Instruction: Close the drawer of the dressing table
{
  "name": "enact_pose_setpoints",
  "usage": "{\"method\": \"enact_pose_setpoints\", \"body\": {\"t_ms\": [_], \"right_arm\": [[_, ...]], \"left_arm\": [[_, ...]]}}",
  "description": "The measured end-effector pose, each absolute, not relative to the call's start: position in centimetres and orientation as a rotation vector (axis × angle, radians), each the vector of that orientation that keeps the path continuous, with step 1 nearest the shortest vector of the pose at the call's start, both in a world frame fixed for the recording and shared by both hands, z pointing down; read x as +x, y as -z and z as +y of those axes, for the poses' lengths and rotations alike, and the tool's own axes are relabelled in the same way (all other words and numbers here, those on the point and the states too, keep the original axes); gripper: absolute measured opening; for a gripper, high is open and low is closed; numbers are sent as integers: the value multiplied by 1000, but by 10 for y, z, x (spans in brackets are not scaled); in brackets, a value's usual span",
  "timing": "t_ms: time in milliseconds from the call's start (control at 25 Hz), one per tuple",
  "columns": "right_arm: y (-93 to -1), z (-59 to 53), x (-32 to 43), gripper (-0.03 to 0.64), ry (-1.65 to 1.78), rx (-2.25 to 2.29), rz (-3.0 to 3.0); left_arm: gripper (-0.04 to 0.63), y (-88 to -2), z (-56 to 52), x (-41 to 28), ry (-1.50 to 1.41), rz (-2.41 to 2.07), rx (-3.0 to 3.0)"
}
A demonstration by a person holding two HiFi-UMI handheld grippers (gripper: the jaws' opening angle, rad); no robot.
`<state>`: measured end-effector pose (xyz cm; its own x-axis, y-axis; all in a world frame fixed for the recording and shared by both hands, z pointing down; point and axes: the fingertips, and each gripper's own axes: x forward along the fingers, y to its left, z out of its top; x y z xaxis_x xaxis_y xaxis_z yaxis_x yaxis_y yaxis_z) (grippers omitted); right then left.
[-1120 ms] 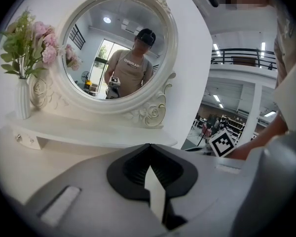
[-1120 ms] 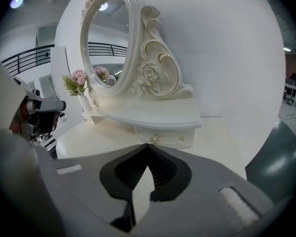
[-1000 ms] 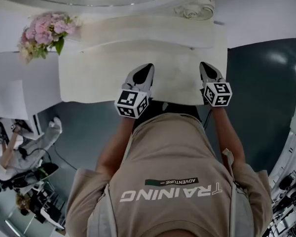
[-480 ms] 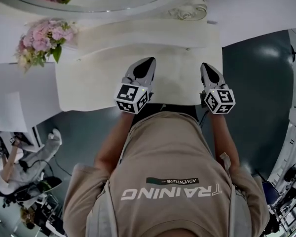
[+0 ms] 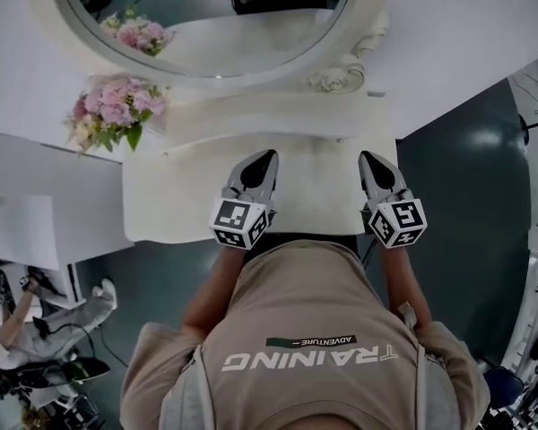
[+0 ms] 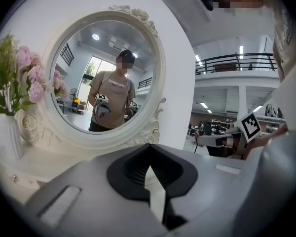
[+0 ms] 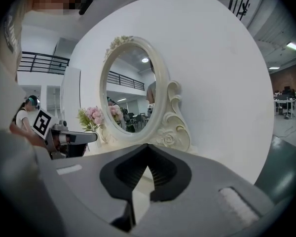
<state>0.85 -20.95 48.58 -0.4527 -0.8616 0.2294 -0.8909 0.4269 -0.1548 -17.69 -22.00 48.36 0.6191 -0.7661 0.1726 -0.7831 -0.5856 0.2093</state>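
Observation:
The cream dressing table (image 5: 179, 195) stands in front of me, under an oval mirror (image 5: 206, 25) with a carved frame. Its drawer does not show; the table's front edge runs under the person's torso. My left gripper (image 5: 268, 154) hovers over the front middle of the table top, jaws shut and empty. My right gripper (image 5: 368, 157) hovers near the table's right front corner, also shut and empty. In the left gripper view the left gripper (image 6: 149, 145) points at the mirror (image 6: 106, 78). In the right gripper view the right gripper (image 7: 148, 145) points at the mirror's carved base (image 7: 170, 127).
A vase of pink flowers (image 5: 112, 110) stands on the table's back left. A white wall lies behind the mirror. Dark floor (image 5: 466, 177) runs along the table's right side. Another person (image 5: 18, 330) sits low at the left by a white panel (image 5: 36, 231).
The head view has tilted up, so the mirror now shows and the table sits lower in the picture. Both grippers stay shut over the table's front.

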Motion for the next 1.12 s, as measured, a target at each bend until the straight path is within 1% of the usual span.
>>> {"method": "enact_pose_setpoints", "body": {"t_ms": [320,520,1120], "right_arm": [[-412,-214,-13,2,-160,1502,-2653],[-382,-215,-11,2,-67,1468,-2695],[-381,-224,13,2,-79,1465,-2732]], "left_arm": [[15,-423,-224,-192,-10,-1357,2644],[15,-404,-222,-184,5,-1372,2663],[15,-401,-225,-168,22,-1421,2626]]}}
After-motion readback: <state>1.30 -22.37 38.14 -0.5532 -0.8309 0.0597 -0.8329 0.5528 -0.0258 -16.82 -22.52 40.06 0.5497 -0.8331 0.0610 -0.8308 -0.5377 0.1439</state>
